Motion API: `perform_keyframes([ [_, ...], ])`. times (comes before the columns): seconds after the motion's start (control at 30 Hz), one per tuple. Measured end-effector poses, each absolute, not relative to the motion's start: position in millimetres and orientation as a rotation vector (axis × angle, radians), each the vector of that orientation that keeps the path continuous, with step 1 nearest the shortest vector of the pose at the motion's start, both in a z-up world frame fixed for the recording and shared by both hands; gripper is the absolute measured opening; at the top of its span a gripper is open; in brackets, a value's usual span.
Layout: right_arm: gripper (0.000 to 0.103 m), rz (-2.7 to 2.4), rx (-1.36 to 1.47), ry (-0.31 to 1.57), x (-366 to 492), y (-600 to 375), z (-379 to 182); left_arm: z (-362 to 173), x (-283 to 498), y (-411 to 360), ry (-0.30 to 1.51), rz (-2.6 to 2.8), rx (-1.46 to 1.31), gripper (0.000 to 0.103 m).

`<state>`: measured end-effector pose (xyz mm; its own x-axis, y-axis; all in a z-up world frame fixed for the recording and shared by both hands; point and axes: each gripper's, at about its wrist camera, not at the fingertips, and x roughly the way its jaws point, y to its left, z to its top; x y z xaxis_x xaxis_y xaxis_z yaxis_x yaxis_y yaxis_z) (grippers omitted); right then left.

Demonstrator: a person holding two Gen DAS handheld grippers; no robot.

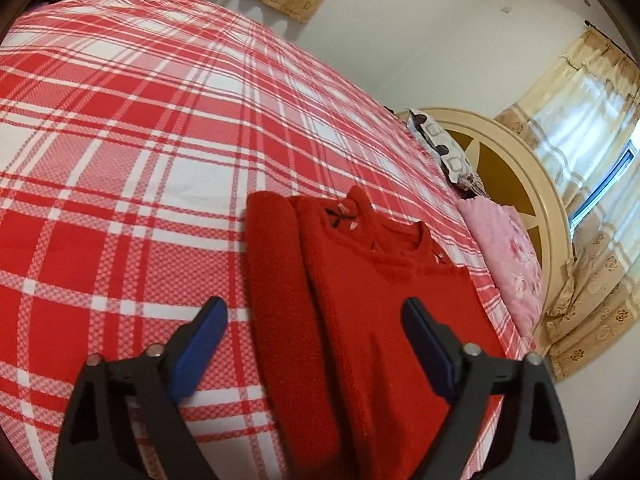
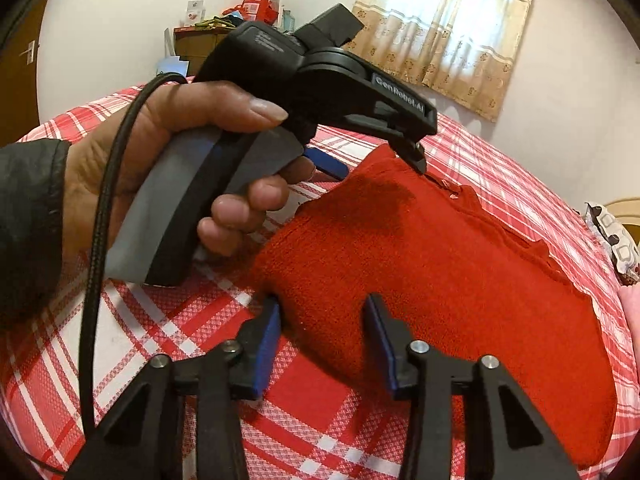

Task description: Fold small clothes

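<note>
Right now a red knit sweater [image 1: 360, 300] is lying partly folded on the red-and-white plaid bedsheet [image 1: 120, 160], one side turned in along its length and its neckline pointing toward the round cream headboard [image 1: 532, 184]. Above the sweater, the left gripper [image 1: 314, 314] is hovering with its blue-padded fingers [image 1: 202, 340] spread wide and pinching nothing. From the right wrist view, the person's left hand [image 2: 168, 160] is wrapping around that gripper's grey handle beside the sweater's far edge, a black cable trailing from it. At the sweater's near corner, the right gripper [image 2: 322, 320] is standing with its jaws apart, one blue pad just beside the fabric edge and the other over the knit, gripping nothing. Between the sweater and the headboard, a pink floral pillow [image 1: 508, 256] and a patterned pillow [image 1: 444, 148] are resting.
</note>
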<state>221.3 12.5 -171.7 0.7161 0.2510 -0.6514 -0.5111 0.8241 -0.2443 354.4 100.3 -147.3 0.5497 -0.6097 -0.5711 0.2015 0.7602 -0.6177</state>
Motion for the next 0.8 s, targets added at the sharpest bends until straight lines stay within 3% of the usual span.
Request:
perform_keyframes([
  [0.23,0.030,0.441,-0.422,0.643,221,11,-170,-152,356,106,0.869,-0.505,-0.574,0.061],
  [0.3,0.022,0.441,-0.408,0.647,222,9,-169,-151,356,104,0.869,-0.500,-0.561,0.056],
  [0.33,0.013,0.439,-0.397,0.648,222,7,-167,-152,357,103,0.874,-0.503,-0.553,0.052],
  [0.37,0.008,0.442,-0.383,0.649,224,4,-165,-152,358,101,0.882,-0.508,-0.543,0.042],
  [0.4,0.008,0.451,-0.366,0.656,224,2,-163,-152,358,98,0.891,-0.515,-0.532,0.024],
  [0.43,0.007,0.458,-0.353,0.660,225,0,-161,-153,358,97,0.892,-0.530,-0.529,0.018],
  [0.8,0.007,0.470,-0.276,0.646,224,-25,-151,-153,360,98,0.933,-0.505,-0.539,0.017],
])
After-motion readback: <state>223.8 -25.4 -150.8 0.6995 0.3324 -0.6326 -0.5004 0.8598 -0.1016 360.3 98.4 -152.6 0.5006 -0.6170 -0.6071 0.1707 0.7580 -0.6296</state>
